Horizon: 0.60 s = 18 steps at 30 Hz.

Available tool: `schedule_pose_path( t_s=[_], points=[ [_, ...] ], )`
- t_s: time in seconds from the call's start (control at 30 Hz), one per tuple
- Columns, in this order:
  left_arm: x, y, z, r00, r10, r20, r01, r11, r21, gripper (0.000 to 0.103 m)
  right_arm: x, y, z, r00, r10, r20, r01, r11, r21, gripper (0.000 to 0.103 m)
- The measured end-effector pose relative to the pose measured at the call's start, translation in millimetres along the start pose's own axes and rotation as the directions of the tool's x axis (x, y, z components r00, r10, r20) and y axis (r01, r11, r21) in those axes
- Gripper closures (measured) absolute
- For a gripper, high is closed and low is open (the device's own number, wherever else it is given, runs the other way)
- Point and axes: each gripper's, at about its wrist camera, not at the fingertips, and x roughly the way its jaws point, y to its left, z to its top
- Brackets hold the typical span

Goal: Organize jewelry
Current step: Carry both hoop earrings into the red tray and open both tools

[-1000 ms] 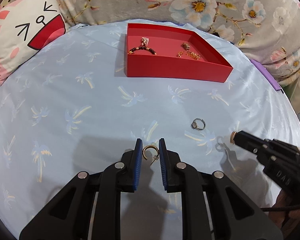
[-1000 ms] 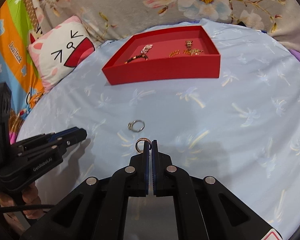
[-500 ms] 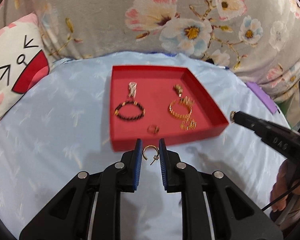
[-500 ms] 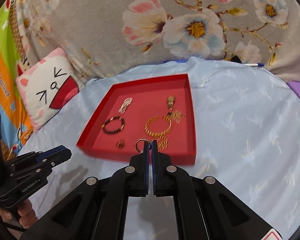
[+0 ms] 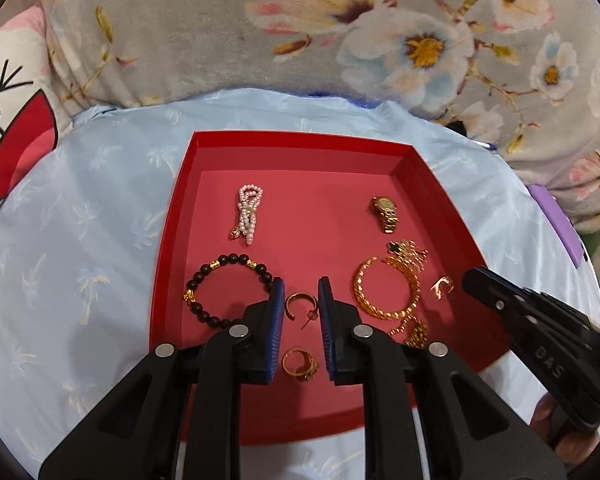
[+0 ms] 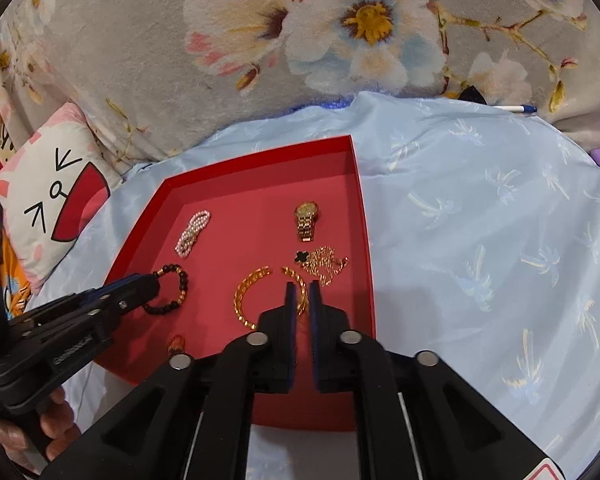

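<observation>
Two gold hoop earrings over the red tray, ready to be let go

The left gripper (image 5: 299, 307) hangs right over the red tray (image 5: 300, 145), and its blue fingers (image 5: 276, 312) are a little apart with a gold hoop earring (image 5: 300, 307) pinched between them, its pin poking down toward the tray floor. A gold ring (image 5: 299, 363) lies just below it, and a dark bead bracelet (image 5: 226, 290) lies to its left. The right gripper (image 6: 302, 300) is also over the tray, above the big gold bangle (image 6: 256, 294). Its fingers are open only a crack and look empty. Another small gold hoop (image 5: 442, 285) shows just past its tip, seemingly already lying in the tray.
</observation>
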Motion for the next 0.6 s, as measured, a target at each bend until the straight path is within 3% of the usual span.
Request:
schedule_pose_path(
  t_s=[0.07, 0.13, 0.17, 0.37, 0.6],
  points=[
    [0, 2, 0, 1.0, 0.005, 0.011, -0.005, 1.0, -0.013, 0.076, -6, 0, 0, 1.0, 0.012, 0.019, -0.012, 1.0, 0.009, 0.082],
    [-6, 4, -1, 1.0, 0.004, 0.025, -0.003, 1.0, -0.028, 0.054, -18, 1, -5, 0.999, 0.022, 0.036, -0.022, 1.0, 0.008, 0.078],
    [-9, 4, 0, 1.0, 0.001, 0.03, -0.001, 1.0, -0.029, 0.05, -24, 3, -10, 0.999, 0.027, 0.042, -0.027, 1.0, 0.002, 0.077],
    [-45, 9, -23, 0.997, 0.061, 0.047, -0.061, 0.998, 0.009, 0.046, -66, 27, -63, 0.995, 0.098, -0.004, -0.098, 0.992, -0.074, 0.066],
    [-89, 28, -90, 0.987, 0.162, 0.011, -0.163, 0.987, 0.008, 0.045, -83, 60, -136, 0.98, 0.156, -0.125, -0.171, 0.979, -0.113, 0.065]
  ],
)
